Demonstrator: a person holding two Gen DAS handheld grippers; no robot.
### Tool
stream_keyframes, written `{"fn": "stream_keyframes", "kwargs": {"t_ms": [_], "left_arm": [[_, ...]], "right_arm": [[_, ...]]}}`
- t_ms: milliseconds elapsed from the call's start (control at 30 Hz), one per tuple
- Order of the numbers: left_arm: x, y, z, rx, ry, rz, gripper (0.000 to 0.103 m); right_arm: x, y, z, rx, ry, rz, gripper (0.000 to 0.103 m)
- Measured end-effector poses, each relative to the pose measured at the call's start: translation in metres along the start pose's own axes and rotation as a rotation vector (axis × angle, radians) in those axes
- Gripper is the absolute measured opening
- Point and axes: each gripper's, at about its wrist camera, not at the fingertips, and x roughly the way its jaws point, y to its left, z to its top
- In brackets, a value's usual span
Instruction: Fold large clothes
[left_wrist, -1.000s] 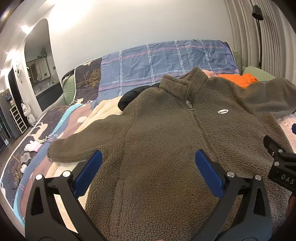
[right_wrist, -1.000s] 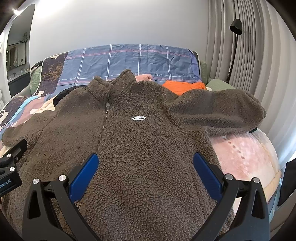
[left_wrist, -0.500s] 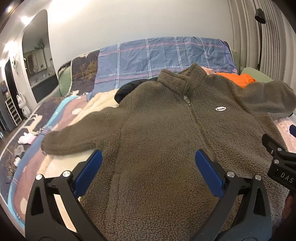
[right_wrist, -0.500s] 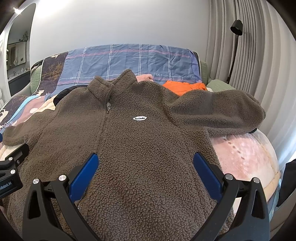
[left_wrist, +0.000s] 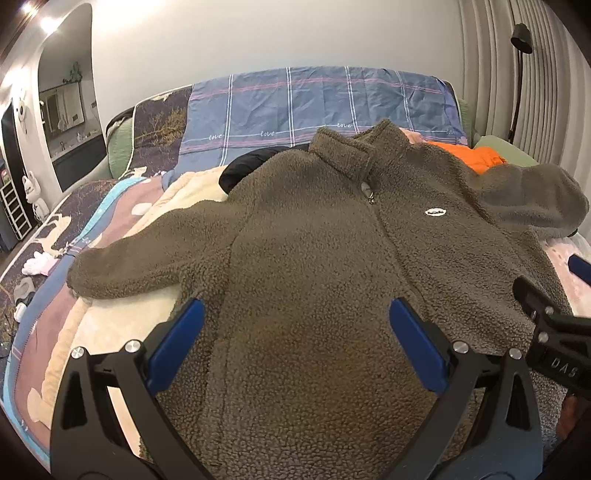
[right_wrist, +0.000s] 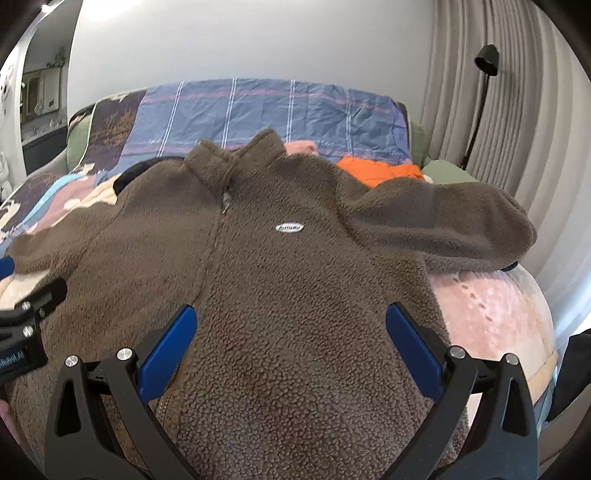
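A big brown-olive fleece jacket w/ stand collar and front zip (left_wrist: 317, 266) (right_wrist: 280, 280) lies flat, front side up, on the bed (left_wrist: 110, 332), collar toward the headboard side, hem toward the near edge. A small white oval logo patch (left_wrist: 436, 212) (right_wrist: 290, 227) sits on the chest.

Left gripper (left_wrist: 295, 343) hangs over the lower part of the jacket, blue-padded fingers (left_wrist: 177, 347) spread wide apart, nothing between them. Right gripper (right_wrist: 290, 347) is the same: fingers (right_wrist: 413, 350) wide apart over the hem area, pinching nothing. Whether the tips touch the fleece I cannot tell.

The sleeve on the bed's left side (left_wrist: 147, 254) stretches out flat over a cream blanket (left_wrist: 122, 328); past its cuff there is free bed surface up to the left edge. The other sleeve (right_wrist: 443, 225) lies doubled near the right edge, on a pink cover (right_wrist: 491, 314), w/ little room beyond it: grey curtain (right_wrist: 517, 110) and a black floor lamp (right_wrist: 480, 96) stand just beside.

Behind the collar, toward the headboard: a blue plaid pillow cover (left_wrist: 314, 103), an orange garment (left_wrist: 476, 157) and sth black (left_wrist: 251, 166), partly hidden under the jacket's shoulder.
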Motion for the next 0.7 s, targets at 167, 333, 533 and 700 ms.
{"fn": "stream_keyframes", "kwargs": {"t_ms": [167, 333, 533, 700], "left_arm": [[0.007, 0.01, -0.002, -0.04, 0.026, -0.019, 0.101], [0.013, 0.019, -0.002, -0.069, 0.043, -0.022, 0.101], [0.019, 0.031, -0.005, -0.092, 0.059, -0.015, 0.101], [0.027, 0.052, -0.004, -0.149, 0.077, -0.02, 0.101]], "right_arm": [[0.005, 0.001, -0.002, 0.0, 0.019, -0.007, 0.102], [0.017, 0.003, -0.002, 0.002, 0.083, -0.005, 0.102], [0.031, 0.009, -0.006, -0.007, 0.149, -0.011, 0.102], [0.039, 0.012, -0.005, -0.006, 0.18, 0.012, 0.102]]}}
